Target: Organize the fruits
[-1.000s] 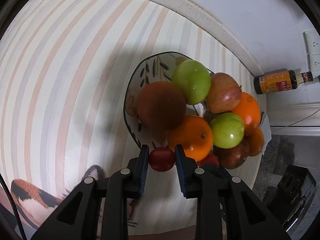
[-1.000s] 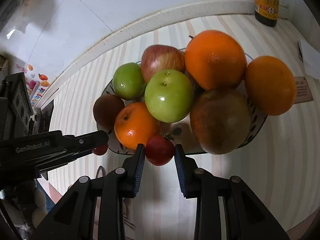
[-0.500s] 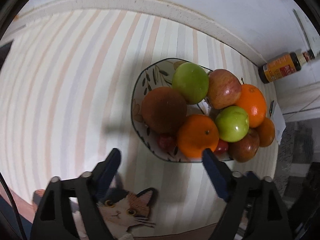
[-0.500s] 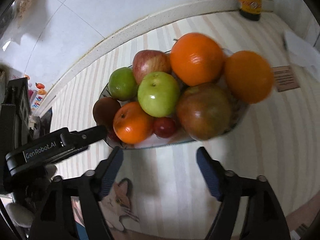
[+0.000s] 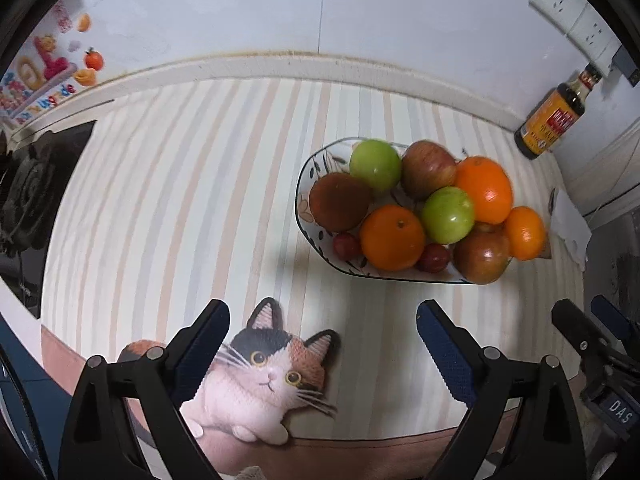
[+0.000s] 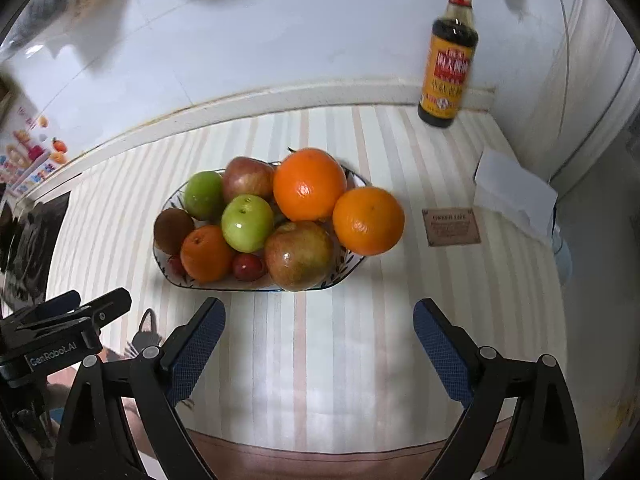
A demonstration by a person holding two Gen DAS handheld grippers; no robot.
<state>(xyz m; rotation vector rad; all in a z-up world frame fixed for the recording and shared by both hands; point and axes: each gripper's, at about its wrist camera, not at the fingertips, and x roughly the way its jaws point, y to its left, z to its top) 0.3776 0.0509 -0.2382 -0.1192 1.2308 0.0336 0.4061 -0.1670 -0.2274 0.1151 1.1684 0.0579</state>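
A patterned bowl (image 5: 309, 168) (image 6: 352, 266) on the striped cloth holds oranges (image 5: 392, 237) (image 6: 309, 184), green apples (image 5: 448, 214) (image 6: 247, 223), red apples (image 5: 428, 169) (image 6: 299, 255), a brown kiwi (image 5: 339, 201) (image 6: 173, 224) and two small red fruits (image 5: 346, 245) (image 6: 248, 267) at its near rim. My left gripper (image 5: 323, 344) is open and empty, back from the bowl over the table's front edge. My right gripper (image 6: 319, 340) is open and empty, also short of the bowl. The left gripper shows at the left in the right wrist view (image 6: 72, 320).
A soy sauce bottle (image 5: 551, 119) (image 6: 449, 65) stands by the back wall at the right. A cat picture (image 5: 264, 376) is printed near the cloth's front edge. A brown label card (image 6: 452, 227) and white paper (image 6: 512, 194) lie right of the bowl. A black stove (image 5: 36, 200) is at the left.
Both grippers opened and let their small red fruits go into the bowl's near rim, then drew back toward the table's front edge.
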